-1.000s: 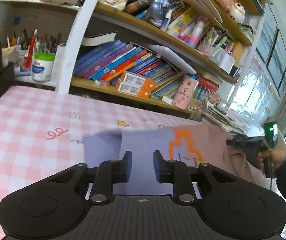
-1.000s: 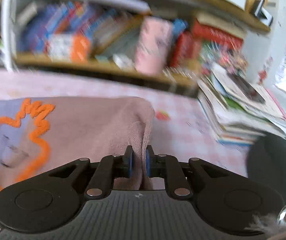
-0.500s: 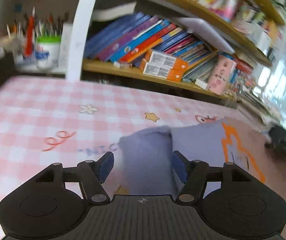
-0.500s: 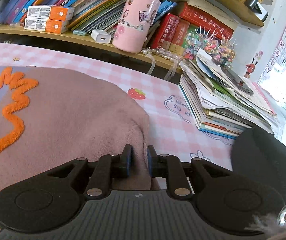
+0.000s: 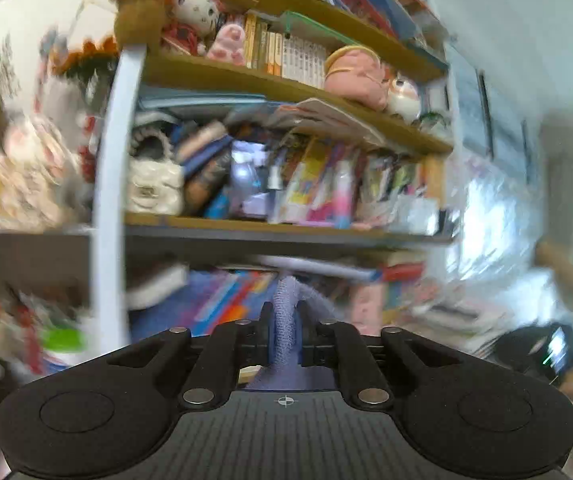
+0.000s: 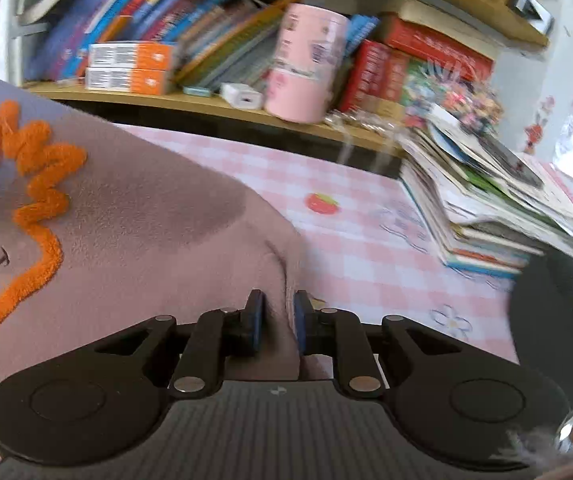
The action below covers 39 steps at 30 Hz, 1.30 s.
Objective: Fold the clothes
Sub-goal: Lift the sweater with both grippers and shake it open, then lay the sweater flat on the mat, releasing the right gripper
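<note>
The purple cuff point(image 5: 285, 312) is pinched by the left gripper point(image 5: 284, 330), whose jaws have just been closing. The pink sweater point(image 6: 146, 240) is squeezed tight by the right gripper point(image 6: 277, 320).

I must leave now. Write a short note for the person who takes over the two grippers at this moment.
Left gripper: jaws have just closed on the garment's purple ribbed edge, held up in front of the bookshelf.
Right gripper: shut on the mauve edge of the garment, low over the pink checked table.
Done: both ends are gripped.
Left: no fold is visible yet; probably bring the purple end over and lay it flat.
</note>
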Motion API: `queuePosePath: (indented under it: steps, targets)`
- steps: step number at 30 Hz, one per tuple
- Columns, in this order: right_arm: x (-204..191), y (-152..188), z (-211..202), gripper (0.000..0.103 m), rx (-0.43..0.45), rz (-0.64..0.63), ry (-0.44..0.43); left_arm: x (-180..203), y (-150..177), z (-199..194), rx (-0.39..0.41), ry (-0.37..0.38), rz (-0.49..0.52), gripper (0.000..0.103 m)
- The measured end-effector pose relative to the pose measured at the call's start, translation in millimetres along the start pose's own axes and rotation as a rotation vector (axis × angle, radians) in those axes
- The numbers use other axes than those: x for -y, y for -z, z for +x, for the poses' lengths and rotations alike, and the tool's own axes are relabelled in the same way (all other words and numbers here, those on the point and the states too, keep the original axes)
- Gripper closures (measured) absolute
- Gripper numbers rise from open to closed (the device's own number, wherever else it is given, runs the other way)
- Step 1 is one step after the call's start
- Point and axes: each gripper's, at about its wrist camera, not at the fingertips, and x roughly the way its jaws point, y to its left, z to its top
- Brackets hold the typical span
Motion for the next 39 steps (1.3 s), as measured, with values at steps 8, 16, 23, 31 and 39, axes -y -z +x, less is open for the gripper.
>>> queuePosePath:
  steps: [8,16,23,31,39]
  targets:
    - [-11,-9,3,0.087,0.006,-0.058,-0.033,-67,104,-41,-0.372,-0.283,-0.256,0.086]
    - [-19,-48,38,0.092,0.013,-0.177,0.067,-60,97,-26,-0.335,-0.216,-0.266,0.033]
    - [-30,-87,50,0.094,0.071,-0.16,0.142,-64,120,51,-0.413,-0.166,-0.316,0.028]
    - [-74,-7,-48,0.086,0.038,-0.036,-0.286,-95,136,84,-0.389,-0.192,-0.582,0.028]
    - [-82,50,-72,0.086,-0.022,0.013,-0.302,-14,64,82,-0.232,-0.039,-0.165,0.096]
